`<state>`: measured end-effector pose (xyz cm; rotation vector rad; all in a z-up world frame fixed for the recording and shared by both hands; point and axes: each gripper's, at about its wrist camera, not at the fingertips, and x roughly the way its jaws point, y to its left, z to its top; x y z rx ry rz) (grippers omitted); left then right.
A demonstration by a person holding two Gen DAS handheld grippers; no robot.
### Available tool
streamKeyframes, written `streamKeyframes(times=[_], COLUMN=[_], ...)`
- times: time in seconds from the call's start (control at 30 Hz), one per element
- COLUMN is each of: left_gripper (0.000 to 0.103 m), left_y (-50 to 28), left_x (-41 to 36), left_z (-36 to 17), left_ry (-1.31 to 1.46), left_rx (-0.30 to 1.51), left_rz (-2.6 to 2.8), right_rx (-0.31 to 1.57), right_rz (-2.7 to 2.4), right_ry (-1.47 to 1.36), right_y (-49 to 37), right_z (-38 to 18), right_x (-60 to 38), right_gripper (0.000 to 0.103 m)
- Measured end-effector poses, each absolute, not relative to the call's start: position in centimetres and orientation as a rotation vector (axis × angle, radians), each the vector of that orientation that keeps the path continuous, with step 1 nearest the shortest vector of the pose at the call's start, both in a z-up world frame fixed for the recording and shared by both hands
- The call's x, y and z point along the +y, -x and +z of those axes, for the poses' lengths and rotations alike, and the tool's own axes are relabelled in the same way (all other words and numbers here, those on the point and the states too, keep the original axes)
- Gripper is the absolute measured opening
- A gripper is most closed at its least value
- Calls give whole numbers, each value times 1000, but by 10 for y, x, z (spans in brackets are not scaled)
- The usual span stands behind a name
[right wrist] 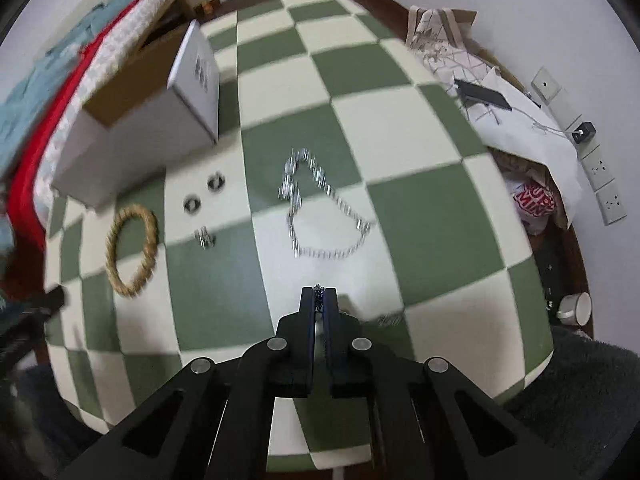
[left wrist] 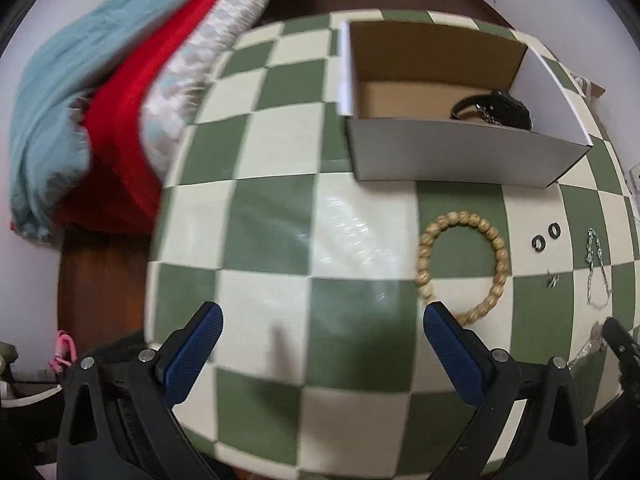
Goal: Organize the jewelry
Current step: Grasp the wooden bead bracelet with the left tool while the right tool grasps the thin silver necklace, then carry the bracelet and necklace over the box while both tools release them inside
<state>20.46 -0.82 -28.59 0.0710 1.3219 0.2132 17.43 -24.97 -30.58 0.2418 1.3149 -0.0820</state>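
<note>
Left gripper (left wrist: pixel 323 320): black frame, blue pads, jaws spread wide with nothing between them, hovering over the green-and-cream chequered desk (left wrist: pixel 280 208).

Right gripper (right wrist: pixel 319 300): black frame, jaws clenched on a thin dark metal chain (right wrist: pixel 319 293), a short beaded bit of which shows between the fingertips; the rest is hidden.

Round bracelet of tan wooden beads (left wrist: pixel 464 264): flat on the desk just ahead and right of the left gripper's right finger, its near arc passing close beside that fingertip. Seen from the right wrist, it lies well to the left and ahead.

Two small dark metal rings (left wrist: pixel 546 238): side by side, apart from each other, right of the bracelet; ahead and left of the right gripper.

Small silver piece (right wrist: pixel 205 237): near the rings, on the gripper side of them; too blurred to identify.

Silver chain necklace laid in an open loop (right wrist: pixel 320 212): directly ahead of the right gripper, apart from it; at far right for the left gripper.

Open white cardboard box with brown interior (left wrist: pixel 448 152): ahead of the left gripper, beyond the bracelet. Inside, against its right wall, a black wristwatch (left wrist: pixel 496 110).

Another small silver item (right wrist: pixel 390 320): just right of the right gripper, blurred.

Folded blue, red and white fabrics (left wrist: pixel 100 112): off the desk, far left.
</note>
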Motion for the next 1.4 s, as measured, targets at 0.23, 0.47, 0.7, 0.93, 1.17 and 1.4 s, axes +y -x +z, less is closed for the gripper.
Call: streamKeyframes(times=[0.23,0.47,0.7,0.93,1.17,1.4], left_gripper=[80,27,7,6,6,6], left_y=[-228,-228,-225,-208,-188,-179], left_x=[-28,-45,-56,-57,-53,-44], left_z=[-313,-310,-308,-294,-250,-203], left_ry=[-78,-92,-144,-159,-140,-117], left_rx=[1371,1356,1336,1283,1182,1082], left_rz=[148,84,83,95,88,68], right_rx=[1281,1295,1309,1295,1241,1173], right_rz=[-56,-69,-71,-65,-45,-6], right_ry=[-266,-225,-200,-184,-158,-143], right_y=[-189,-194,-196,-197,-191,-190], right_z=[-285,-299,-305,-299,-275,-239], right_x=[-253,-262,-254,-248,-242,-230], right_gripper=[4,4,4,4,4,4])
